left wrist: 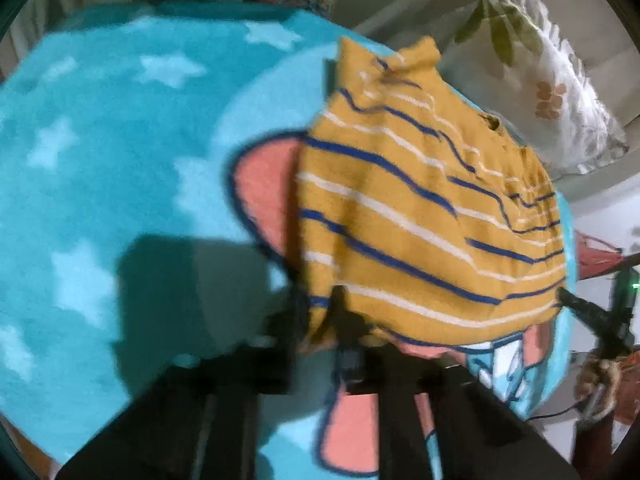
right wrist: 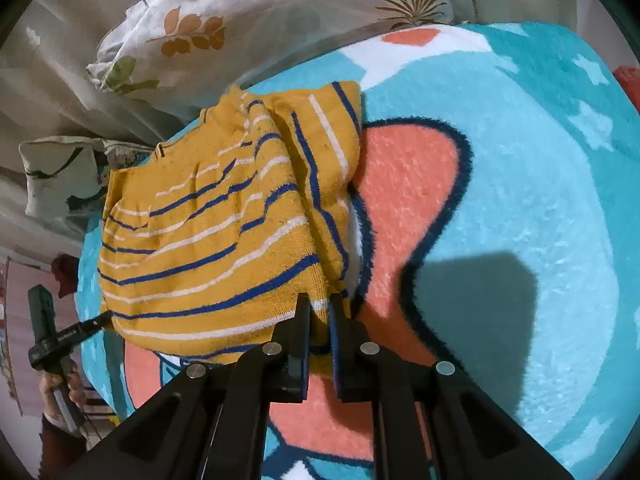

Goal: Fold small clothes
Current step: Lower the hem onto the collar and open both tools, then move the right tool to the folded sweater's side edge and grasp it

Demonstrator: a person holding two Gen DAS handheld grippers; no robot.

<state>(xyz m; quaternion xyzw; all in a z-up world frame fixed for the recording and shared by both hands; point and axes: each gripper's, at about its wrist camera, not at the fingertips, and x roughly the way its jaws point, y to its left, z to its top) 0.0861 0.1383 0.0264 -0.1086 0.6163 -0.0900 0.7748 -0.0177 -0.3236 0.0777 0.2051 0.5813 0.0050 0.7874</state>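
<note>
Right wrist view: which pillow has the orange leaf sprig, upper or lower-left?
The upper white pillow, above the mustard striped knit garment. It carries an orange leaf sprig; the lower-left pillow shows only dark green-black leaf shapes.

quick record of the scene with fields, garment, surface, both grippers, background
garment: yellow striped small shirt, blue and white stripes, lying rumpled, one side folded over
surface: turquoise cartoon blanket with white stars
left gripper: shut on one bottom corner of the shirt
right gripper: shut on the other bottom corner
background: leaf-print pillows beyond the shirt
fold: not yet made, the bottom hem is at the near edge
</note>
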